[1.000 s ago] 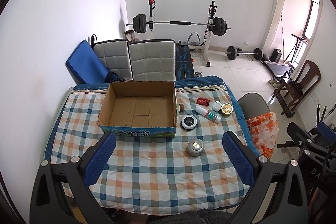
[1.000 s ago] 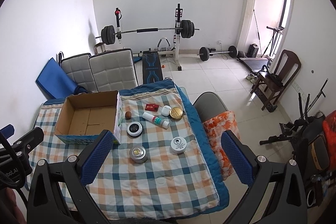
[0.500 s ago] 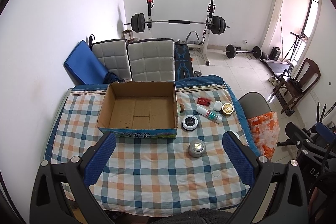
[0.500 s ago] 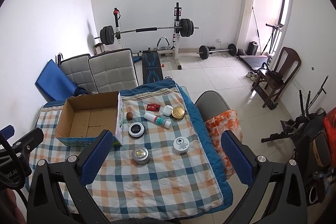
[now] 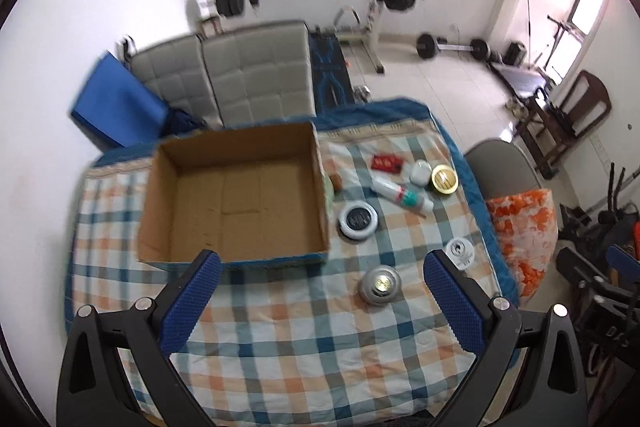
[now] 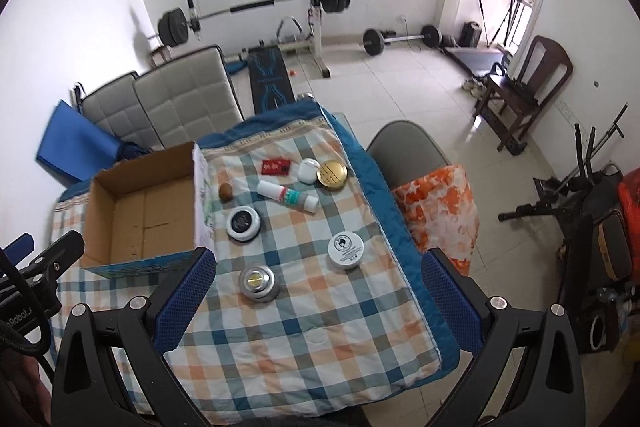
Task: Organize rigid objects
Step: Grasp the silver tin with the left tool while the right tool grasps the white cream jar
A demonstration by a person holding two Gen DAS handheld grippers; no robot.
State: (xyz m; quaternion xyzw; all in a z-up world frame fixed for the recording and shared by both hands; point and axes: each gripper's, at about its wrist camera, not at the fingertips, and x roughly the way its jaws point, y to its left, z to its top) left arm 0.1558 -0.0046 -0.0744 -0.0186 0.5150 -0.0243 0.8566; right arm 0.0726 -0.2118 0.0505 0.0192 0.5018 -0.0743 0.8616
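Note:
An empty cardboard box (image 5: 236,195) (image 6: 140,215) sits on the checked tablecloth (image 5: 300,339) at the left. To its right lie a silver round tin (image 5: 379,285) (image 6: 259,282), a black-lidded white jar (image 5: 357,221) (image 6: 243,223), a white jar (image 5: 460,253) (image 6: 345,250), a white tube (image 5: 402,194) (image 6: 288,195), a gold lid (image 5: 444,179) (image 6: 332,175), a small white case (image 6: 309,171), a red packet (image 5: 386,163) (image 6: 275,167) and a brown ball (image 6: 226,192). My left gripper (image 5: 320,303) and right gripper (image 6: 318,297) are open and empty, high above the table.
Grey chairs (image 5: 240,79) stand behind the table, one grey chair (image 6: 404,155) with an orange bag (image 6: 440,203) at its right edge. A barbell rack (image 6: 256,7), a wooden chair (image 6: 524,83) and exercise gear (image 6: 592,211) fill the room beyond.
Both grippers have moved forward and lower toward the table, so the box and the small objects look larger. Nothing on the table has moved.

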